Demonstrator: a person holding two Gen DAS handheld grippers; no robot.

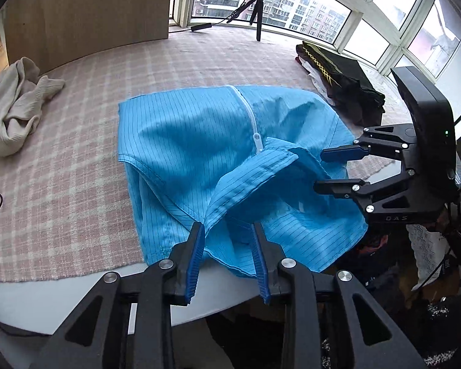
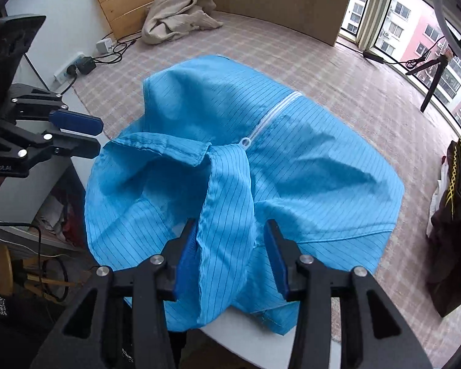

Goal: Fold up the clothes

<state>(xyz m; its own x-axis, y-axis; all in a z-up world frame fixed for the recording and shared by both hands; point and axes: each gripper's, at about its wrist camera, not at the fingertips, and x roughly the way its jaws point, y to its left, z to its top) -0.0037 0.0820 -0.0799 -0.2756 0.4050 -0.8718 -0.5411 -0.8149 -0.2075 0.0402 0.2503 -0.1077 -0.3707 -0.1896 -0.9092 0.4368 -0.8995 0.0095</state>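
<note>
A blue pinstriped fabric garment (image 1: 199,153) with a white plastic zipper (image 1: 250,117) lies partly folded on the pink-and-white checked woven cloth (image 1: 61,184) covering the surface, its near hem overhanging the white edge. The left gripper (image 1: 229,264), black with ribbed blue pads, has its fingers spread wide, straddling a raised fold of the collar area without pinching it. The right gripper (image 2: 230,261) likewise has its fingers wide apart, a striped band of the garment passing between them. A crumpled beige ribbed knit garment (image 1: 12,107) lies at the far side. Folded dark clothes (image 1: 344,83) are stacked near the window.
</note>
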